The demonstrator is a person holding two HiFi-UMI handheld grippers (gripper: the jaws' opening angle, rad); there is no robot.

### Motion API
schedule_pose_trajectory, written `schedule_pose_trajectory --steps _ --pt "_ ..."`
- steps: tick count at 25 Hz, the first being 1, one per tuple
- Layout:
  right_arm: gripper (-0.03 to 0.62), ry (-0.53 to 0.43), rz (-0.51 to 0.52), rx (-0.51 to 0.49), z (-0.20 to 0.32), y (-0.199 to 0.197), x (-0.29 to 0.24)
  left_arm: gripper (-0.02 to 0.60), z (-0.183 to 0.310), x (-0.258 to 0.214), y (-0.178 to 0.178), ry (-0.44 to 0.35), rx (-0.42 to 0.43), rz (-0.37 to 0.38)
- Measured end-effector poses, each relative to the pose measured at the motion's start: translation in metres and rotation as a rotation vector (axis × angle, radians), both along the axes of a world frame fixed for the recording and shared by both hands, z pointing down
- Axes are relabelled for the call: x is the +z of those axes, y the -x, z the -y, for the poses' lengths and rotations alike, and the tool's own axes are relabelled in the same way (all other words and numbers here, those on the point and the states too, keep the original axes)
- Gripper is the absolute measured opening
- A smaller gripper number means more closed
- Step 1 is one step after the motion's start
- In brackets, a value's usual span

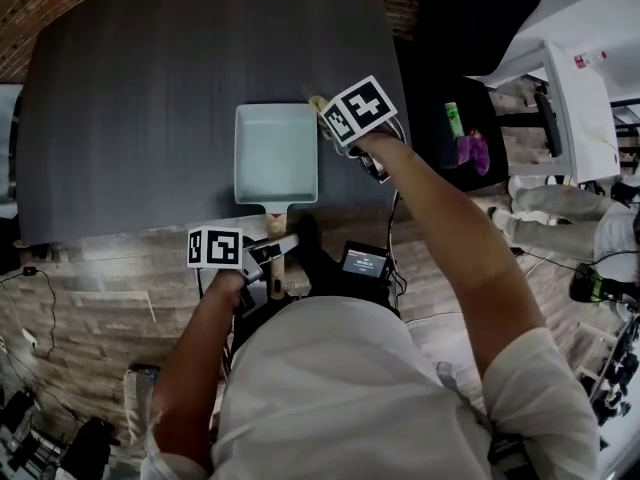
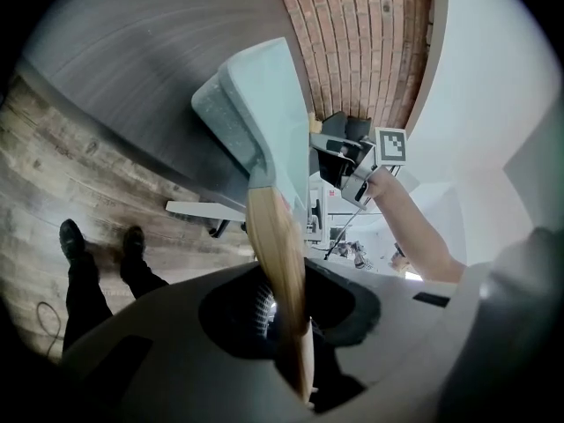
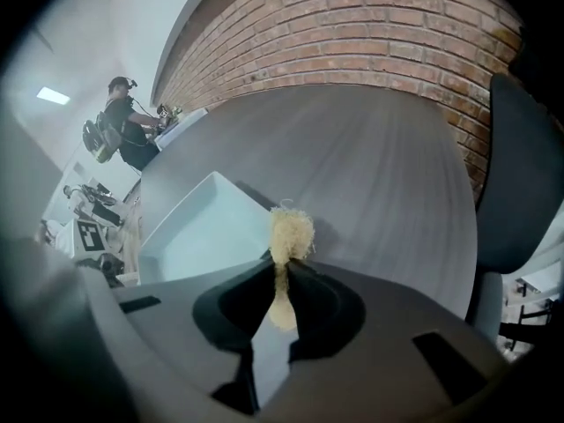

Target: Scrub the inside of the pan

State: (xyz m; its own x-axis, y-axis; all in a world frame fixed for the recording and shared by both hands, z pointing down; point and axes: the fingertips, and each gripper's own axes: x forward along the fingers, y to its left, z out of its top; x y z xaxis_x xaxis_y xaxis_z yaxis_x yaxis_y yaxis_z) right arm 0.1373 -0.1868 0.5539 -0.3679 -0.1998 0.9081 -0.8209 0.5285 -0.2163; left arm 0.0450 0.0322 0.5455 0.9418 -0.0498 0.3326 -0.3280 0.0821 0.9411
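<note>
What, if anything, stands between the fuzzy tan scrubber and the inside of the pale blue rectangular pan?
Nothing visible. The right tool pinches the fuzzy tan scrubber just outside the pale blue rectangular pan, by its far right corner. Only the pan's own low wall lies between, and its inside looks bare.

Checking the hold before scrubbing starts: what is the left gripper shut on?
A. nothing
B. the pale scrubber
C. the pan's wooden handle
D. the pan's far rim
C: in its own view the left gripper has its jaws pressed on the wooden handle of the pan; the scrubber sits in the right gripper.
</note>
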Motion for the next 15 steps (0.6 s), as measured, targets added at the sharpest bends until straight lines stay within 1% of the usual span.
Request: schedule_pose_trajectory --steps 4,7,11,15 --pt "0.048 0.015 0.031 0.0 -0.014 0.0 0.0 0.087 -0.009 0.001 -0.002 -0.003 0.051 0.017" --pt "0.048 0.034 0.059 -0.006 -0.028 0.002 0.001 0.087 -0.01 0.0 -0.005 -0.002 0.056 0.016" --pt "0.048 0.044 0.082 -0.082 -0.049 0.011 0.0 0.088 -0.006 -0.003 -0.008 0.001 0.058 0.009" --pt "0.048 0.036 0.087 -0.155 -0.068 0.017 0.001 0.089 -0.007 -0.002 -0.009 0.006 0.07 0.017"
